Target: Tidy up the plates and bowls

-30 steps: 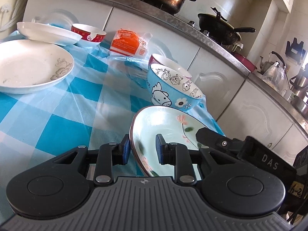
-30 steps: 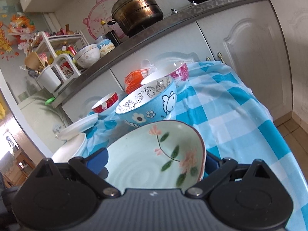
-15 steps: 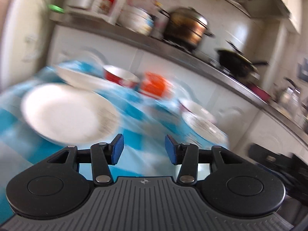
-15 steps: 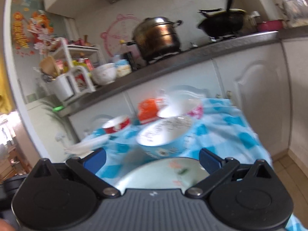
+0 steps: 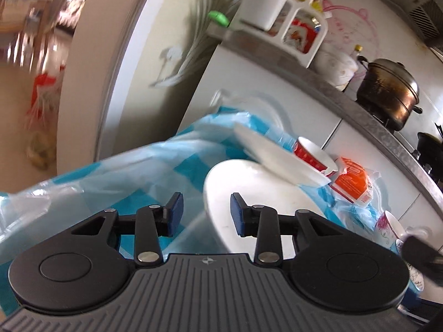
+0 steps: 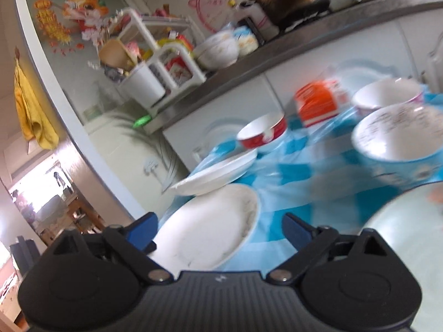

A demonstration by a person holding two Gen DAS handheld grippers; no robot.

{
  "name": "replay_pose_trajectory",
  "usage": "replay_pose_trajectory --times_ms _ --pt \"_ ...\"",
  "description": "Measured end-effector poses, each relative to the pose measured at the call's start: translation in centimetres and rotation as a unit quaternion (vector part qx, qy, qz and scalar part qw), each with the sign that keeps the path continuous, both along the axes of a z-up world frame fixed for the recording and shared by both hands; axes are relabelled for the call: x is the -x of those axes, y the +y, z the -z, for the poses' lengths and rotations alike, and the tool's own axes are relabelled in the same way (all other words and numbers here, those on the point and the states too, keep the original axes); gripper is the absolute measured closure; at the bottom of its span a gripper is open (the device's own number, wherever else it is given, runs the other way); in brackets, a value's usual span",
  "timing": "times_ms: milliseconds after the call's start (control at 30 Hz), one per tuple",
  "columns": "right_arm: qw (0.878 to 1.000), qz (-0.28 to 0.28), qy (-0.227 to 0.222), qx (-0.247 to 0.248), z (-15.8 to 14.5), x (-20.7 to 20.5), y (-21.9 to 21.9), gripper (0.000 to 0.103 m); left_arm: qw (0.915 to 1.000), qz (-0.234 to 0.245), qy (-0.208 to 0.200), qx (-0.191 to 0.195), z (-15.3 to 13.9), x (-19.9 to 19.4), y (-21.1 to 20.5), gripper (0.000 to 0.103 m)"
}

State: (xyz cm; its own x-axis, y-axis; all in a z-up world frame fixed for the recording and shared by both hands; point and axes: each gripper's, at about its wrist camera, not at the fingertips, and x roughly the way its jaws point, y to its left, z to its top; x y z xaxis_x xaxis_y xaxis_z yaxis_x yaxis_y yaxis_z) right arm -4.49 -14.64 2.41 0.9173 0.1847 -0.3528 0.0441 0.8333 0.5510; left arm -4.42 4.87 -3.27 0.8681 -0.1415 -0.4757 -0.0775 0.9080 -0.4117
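Note:
A large white plate (image 5: 265, 207) lies on the blue checked cloth. Its left rim sits between the pads of my left gripper (image 5: 206, 215); the jaws are closing and neither pad presses on the rim. A second white plate (image 5: 277, 160) leans on its far edge. In the right wrist view the large white plate (image 6: 210, 232) lies in the wide gap of my right gripper (image 6: 220, 229), whose jaws are closing without gripping it. The pale green floral plate (image 6: 409, 221) rests free at the lower right.
A red bowl (image 6: 263, 135), an orange packet (image 6: 318, 102), a blue cartoon bowl (image 6: 401, 144) and a pink-flowered bowl (image 6: 387, 96) stand behind the plates. White cabinets and a counter (image 5: 346, 110) with a pot run along the back. The table edge drops off at the left.
Both grippers have let go of the green floral plate and swung left to the large white plate. The left jaws opened off its rim.

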Motion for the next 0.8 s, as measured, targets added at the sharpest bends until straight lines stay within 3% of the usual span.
replay_pose_trajectory --times_ms 200,367,600,800 --pt "0.999 0.022 0.026 0.024 2.2 -3.7 0.8 0.017 0.9996 0.008 0.01 0.027 0.8 -1.1 0.6 0.067" --pt "0.999 0.027 0.028 0.0 3.2 -5.1 0.4 0.017 0.9982 0.032 0.014 0.048 0.9 -2.0 0.8 0.07" --pt "1.0 -0.012 0.022 -0.007 3.5 -7.0 1.1 0.013 0.9972 0.065 0.009 0.036 0.9 -2.2 -0.3 0.069" --pt "0.999 -0.017 0.025 0.022 3.2 -7.1 2.2 0.009 0.9966 0.068 0.009 0.046 1.0 -2.3 -0.1 0.07"
